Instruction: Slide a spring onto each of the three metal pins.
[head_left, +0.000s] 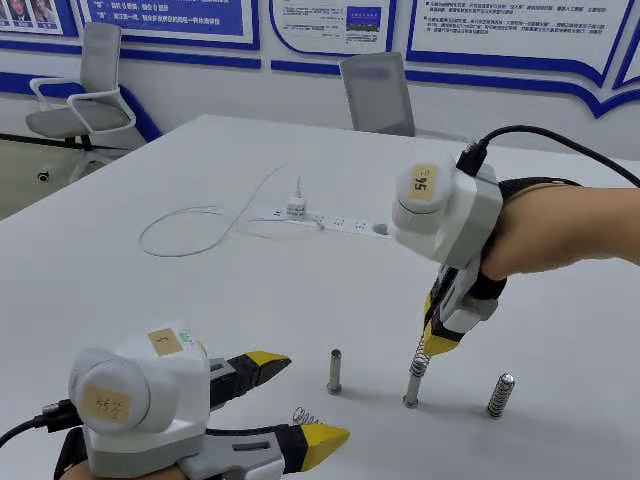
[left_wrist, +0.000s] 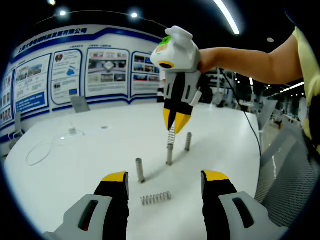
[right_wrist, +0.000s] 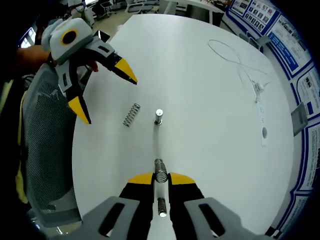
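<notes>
Three pins (head_left: 334, 371) near the edge of the counter (head_left: 200, 300), our right gripper (head_left: 434, 348) pinching a spring (head_left: 419, 362) onto the middle pin (head_left: 411, 398), our left gripper (left_wrist: 165, 176) with fingers (left_wrist: 116, 181) wide around a loose spring (left_wrist: 156, 198)

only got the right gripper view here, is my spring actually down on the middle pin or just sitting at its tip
Observer: only at the tip. The left gripper view shows the held spring in the right gripper capping the middle pin, shaft below bare.
Operator: third pin done
Observer: yes, the head view shows the third pin inside a fitted spring.
Operator: and the last spring
Observer: the loose spring lies on the table between the open jaws of the left gripper.
</notes>
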